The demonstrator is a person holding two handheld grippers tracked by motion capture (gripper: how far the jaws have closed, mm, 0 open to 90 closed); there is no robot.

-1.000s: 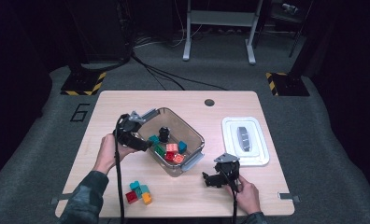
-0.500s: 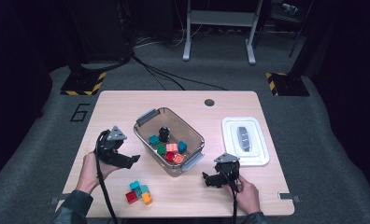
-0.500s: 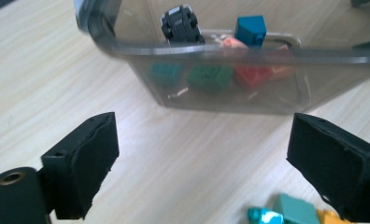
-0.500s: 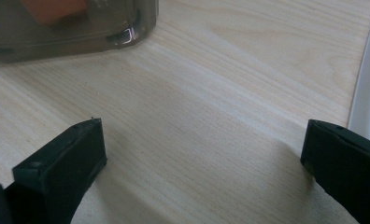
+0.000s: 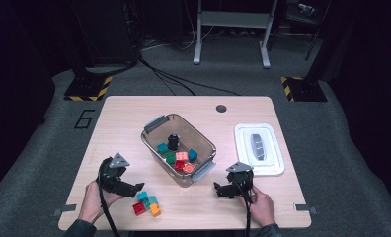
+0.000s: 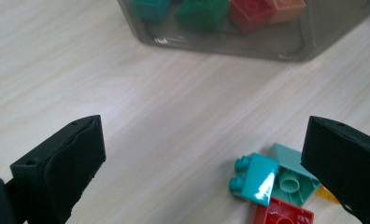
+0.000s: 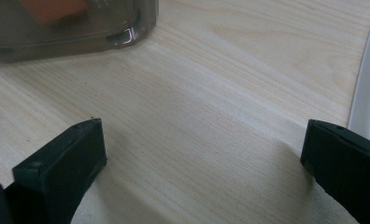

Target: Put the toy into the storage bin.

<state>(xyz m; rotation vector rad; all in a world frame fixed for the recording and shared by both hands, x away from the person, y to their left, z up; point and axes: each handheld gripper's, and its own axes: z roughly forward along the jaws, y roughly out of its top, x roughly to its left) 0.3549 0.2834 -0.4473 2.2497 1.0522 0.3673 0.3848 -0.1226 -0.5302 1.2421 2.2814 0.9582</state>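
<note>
A clear plastic bin [image 5: 155, 124] stands mid-table and holds several bricks in teal, green, red, pink and orange, plus a black round piece [image 5: 173, 141]. A small heap of loose bricks [image 5: 147, 202] lies near the front edge: teal [image 6: 255, 178], pale green [image 6: 286, 179], red [image 6: 281, 215] and orange [image 5: 155, 211]. My left gripper [image 5: 136, 187] is open just left of that heap, low over the table, jaws wide apart. My right gripper [image 5: 218, 189] is open too, empty, over bare wood right of the bin's corner [image 7: 127, 28].
A white lid [image 5: 275, 165] with a grey handle [image 5: 257, 146] lies at the right of the table; its edge [image 7: 365, 93] is beside my right jaw. A round hole [image 5: 221, 108] sits near the table's far edge. The floor around is dark, with cables.
My left gripper has come away from the bin, swinging left and then toward the front edge, and now sits beside the loose bricks. The right gripper has stayed put.
</note>
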